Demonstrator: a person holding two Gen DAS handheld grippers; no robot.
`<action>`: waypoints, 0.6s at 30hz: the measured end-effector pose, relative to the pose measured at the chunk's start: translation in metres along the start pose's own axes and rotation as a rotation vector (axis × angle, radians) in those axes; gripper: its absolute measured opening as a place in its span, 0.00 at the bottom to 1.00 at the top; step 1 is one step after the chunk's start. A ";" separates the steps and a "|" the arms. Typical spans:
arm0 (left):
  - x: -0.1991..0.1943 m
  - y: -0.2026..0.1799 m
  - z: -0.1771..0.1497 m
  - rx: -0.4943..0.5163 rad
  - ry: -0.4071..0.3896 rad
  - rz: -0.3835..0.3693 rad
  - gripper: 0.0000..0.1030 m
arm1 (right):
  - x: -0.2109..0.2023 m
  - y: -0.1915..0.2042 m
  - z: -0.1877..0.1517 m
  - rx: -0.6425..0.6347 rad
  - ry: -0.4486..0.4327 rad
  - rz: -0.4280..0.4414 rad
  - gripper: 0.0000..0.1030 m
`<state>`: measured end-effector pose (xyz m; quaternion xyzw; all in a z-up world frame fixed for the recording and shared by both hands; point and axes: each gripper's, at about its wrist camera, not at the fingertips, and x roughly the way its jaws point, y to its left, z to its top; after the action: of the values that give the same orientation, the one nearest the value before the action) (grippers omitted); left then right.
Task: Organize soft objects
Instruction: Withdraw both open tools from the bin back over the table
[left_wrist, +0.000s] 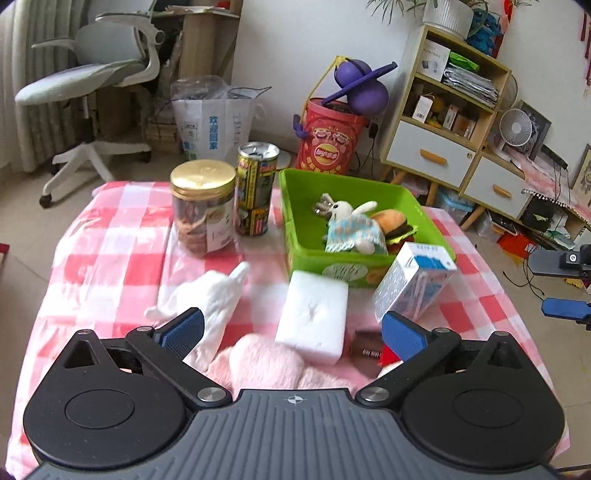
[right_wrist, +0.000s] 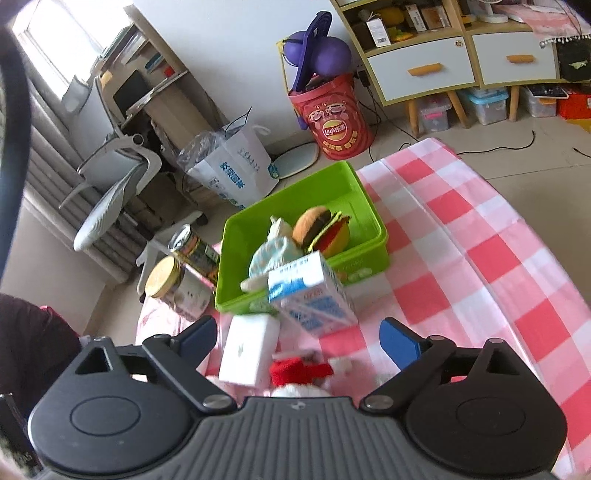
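A green bin (left_wrist: 295, 221) (right_wrist: 373, 210) on the checked table holds a plush rabbit (left_wrist: 351, 225) (right_wrist: 271, 251) and a plush burger (left_wrist: 393, 223) (right_wrist: 321, 232). My left gripper (left_wrist: 291, 328) is open, low over a pink fluffy item (left_wrist: 266, 362), with a white soft toy (left_wrist: 218, 295) by its left finger and a white foam block (left_wrist: 314, 314) (right_wrist: 247, 350) ahead. My right gripper (right_wrist: 297, 334) is open and empty above a red and white soft item (right_wrist: 299, 369); its fingers (left_wrist: 565, 308) show at the left wrist view's right edge.
A blue and white milk carton (left_wrist: 413, 284) (right_wrist: 314, 295) leans by the bin's front. A gold-lidded cookie jar (left_wrist: 203, 206) (right_wrist: 173, 288) and a drink can (left_wrist: 255, 188) (right_wrist: 195, 251) stand left of the bin. A small dark box (left_wrist: 365, 347) lies near the carton.
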<state>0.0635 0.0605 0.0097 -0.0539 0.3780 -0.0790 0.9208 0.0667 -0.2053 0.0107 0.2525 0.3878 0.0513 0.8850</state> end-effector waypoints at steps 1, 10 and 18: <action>-0.002 0.002 -0.002 -0.001 -0.001 0.002 0.95 | 0.000 0.000 -0.004 -0.002 0.001 -0.002 0.79; -0.010 0.013 -0.013 0.018 -0.017 0.044 0.95 | 0.004 0.015 -0.029 -0.078 0.052 -0.046 0.80; -0.009 0.019 -0.019 0.055 -0.013 0.064 0.95 | 0.013 0.017 -0.041 -0.101 0.105 -0.086 0.80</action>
<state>0.0461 0.0802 -0.0010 -0.0170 0.3713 -0.0598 0.9264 0.0487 -0.1701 -0.0128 0.1875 0.4410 0.0458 0.8765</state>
